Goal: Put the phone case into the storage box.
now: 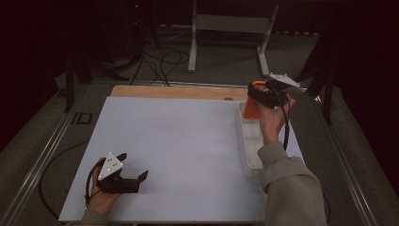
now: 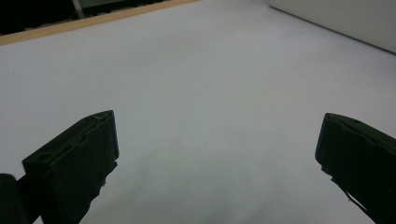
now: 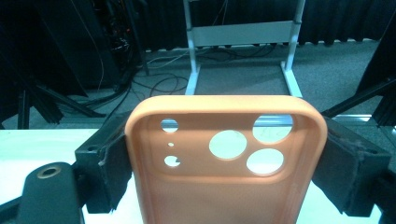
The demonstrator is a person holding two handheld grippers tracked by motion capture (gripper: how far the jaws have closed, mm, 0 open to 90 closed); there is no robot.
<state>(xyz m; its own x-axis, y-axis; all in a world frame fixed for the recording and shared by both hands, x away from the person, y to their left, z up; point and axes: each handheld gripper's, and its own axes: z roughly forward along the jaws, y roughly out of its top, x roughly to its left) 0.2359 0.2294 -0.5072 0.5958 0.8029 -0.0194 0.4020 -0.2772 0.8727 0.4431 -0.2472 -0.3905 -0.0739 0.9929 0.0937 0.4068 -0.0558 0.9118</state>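
Orange phone case [image 3: 226,163] is sitting pinched by its sides in the right gripper [image 1: 264,95], raised over the far end of a white tray [image 1: 248,155] at the table's [image 1: 179,141] right. Near left, the left gripper [image 1: 129,167] is resting with jaws spread.

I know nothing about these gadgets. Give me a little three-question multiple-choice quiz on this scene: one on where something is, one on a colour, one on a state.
1. Where is the phone case?
A. flat mid-table
B. between the right gripper's jaws, above the white tray
C. on the floor

2. What colour is the case?
A. orange
B. blue
C. green

3. How is the left gripper?
A. shut on a cable
B. open, holding nothing
C. shut on the tray

Answers:
1 B, the right gripper view shows both jaws pressing the case's sides.
2 A, it reads orange in both views.
3 B, bare white table lies between its spread jaws.
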